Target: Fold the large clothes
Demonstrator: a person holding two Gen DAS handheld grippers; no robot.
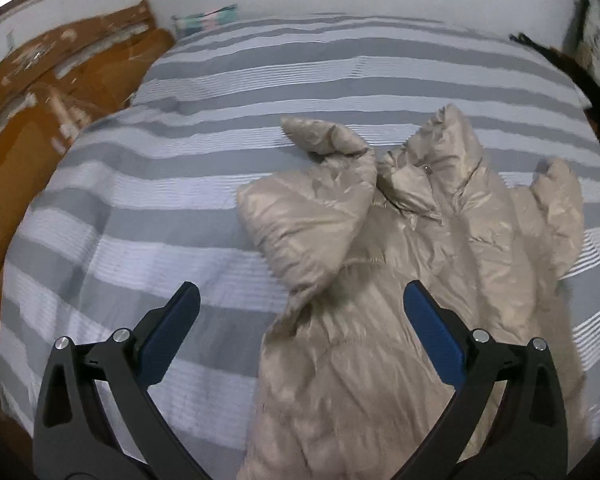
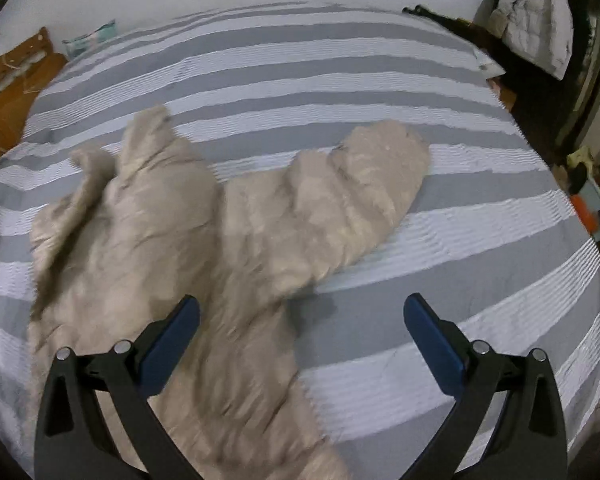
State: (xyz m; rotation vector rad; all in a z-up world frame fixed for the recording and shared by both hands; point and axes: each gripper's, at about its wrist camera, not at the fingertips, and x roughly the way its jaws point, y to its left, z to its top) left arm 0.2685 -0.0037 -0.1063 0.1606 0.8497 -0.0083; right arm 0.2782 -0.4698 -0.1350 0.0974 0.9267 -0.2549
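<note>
One shiny beige padded jacket (image 1: 400,280) lies spread on the bed's grey-and-white striped cover (image 1: 160,208), collar at the far end, two sleeves flung outward. Two grippers, both empty. Left gripper (image 1: 300,308): blue-padded fingers spread wide above the jacket's left edge. Right gripper (image 2: 302,316): spread wide above the jacket's right edge. One white puffer coat (image 2: 536,16) hangs far right.

Dimly and evenly lit, with a cool grey cast. Showed sheen on the beige puffer jacket (image 1: 400,280), smeared by motion blur in the right wrist view (image 2: 220,264). Bent the striped bedspread (image 1: 148,208) into curves, darkened every corner, threw only soft shadows.
</note>
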